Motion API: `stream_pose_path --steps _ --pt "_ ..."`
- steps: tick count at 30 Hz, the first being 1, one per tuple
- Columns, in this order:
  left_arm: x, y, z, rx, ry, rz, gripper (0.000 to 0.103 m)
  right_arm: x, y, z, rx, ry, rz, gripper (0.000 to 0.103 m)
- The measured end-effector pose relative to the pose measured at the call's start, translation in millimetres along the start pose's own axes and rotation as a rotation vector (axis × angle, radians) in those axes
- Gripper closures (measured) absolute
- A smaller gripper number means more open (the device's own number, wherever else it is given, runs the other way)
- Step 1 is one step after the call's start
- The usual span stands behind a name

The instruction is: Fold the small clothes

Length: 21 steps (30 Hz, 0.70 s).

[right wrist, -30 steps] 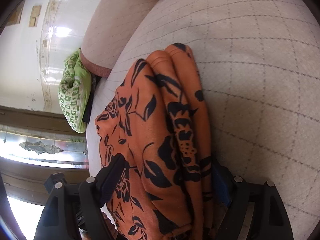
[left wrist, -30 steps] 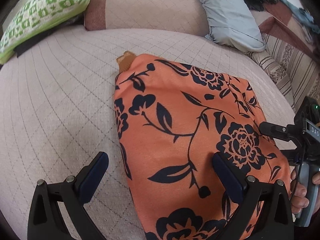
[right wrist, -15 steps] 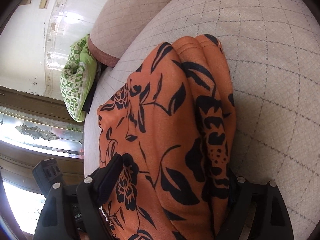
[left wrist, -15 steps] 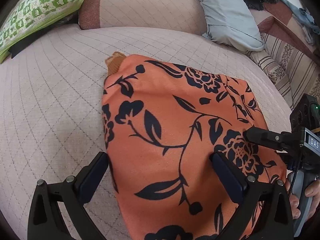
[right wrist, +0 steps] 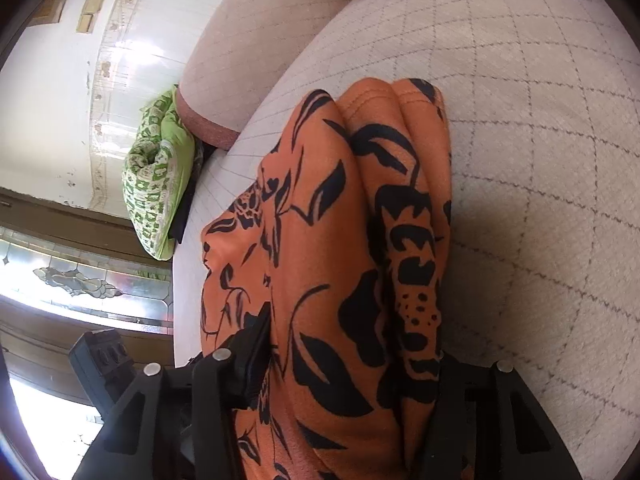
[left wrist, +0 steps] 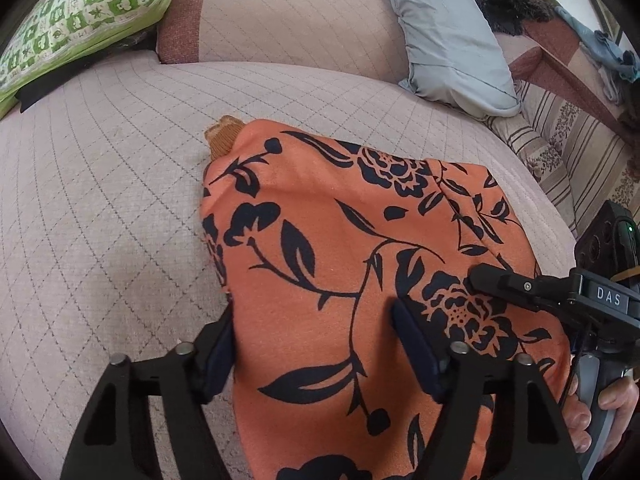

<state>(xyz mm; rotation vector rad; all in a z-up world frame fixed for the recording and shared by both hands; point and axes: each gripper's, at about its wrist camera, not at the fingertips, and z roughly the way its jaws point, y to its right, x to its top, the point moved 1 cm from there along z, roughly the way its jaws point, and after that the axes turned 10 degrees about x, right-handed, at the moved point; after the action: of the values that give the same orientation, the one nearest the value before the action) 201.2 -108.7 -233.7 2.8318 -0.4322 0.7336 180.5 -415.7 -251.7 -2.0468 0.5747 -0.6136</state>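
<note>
An orange garment (left wrist: 340, 248) with a black flower print lies folded in several layers on the quilted pink sofa seat (left wrist: 100, 200). A brown knit cuff (left wrist: 224, 140) sticks out at its far left corner. My left gripper (left wrist: 316, 344) straddles the garment's near left edge, its jaws narrowed and pressing into the cloth. My right gripper (right wrist: 348, 364) straddles the bunched right edge of the garment (right wrist: 340, 240), its jaws closing on the layers. The right gripper also shows in the left wrist view (left wrist: 520, 284).
A green and white patterned blanket (left wrist: 80, 20) lies at the back left. A grey pillow (left wrist: 444, 32) leans on the pink backrest (left wrist: 288, 16). A striped cushion (left wrist: 568, 160) lies at the right. A glass door (right wrist: 72, 280) shows beyond the sofa.
Both grippers' jaws have narrowed from wide open onto the garment's edges. The left gripper has slid in so the left edge sits between its fingers.
</note>
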Motion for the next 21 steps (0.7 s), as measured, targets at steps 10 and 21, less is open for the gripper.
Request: stream_pose_path --steps 10,21 --pt "9.2 -22.1 -26.6 -0.035 0.030 -0.047 0.064 -6.0 -45.5 -4.3 0.056 0.087 -0.132 0.053" --pt "13.0 -72.5 -76.5 0.039 0.130 -0.137 0.064 -25.6 -86.7 32.6 0.143 0.023 -0.192 0.056"
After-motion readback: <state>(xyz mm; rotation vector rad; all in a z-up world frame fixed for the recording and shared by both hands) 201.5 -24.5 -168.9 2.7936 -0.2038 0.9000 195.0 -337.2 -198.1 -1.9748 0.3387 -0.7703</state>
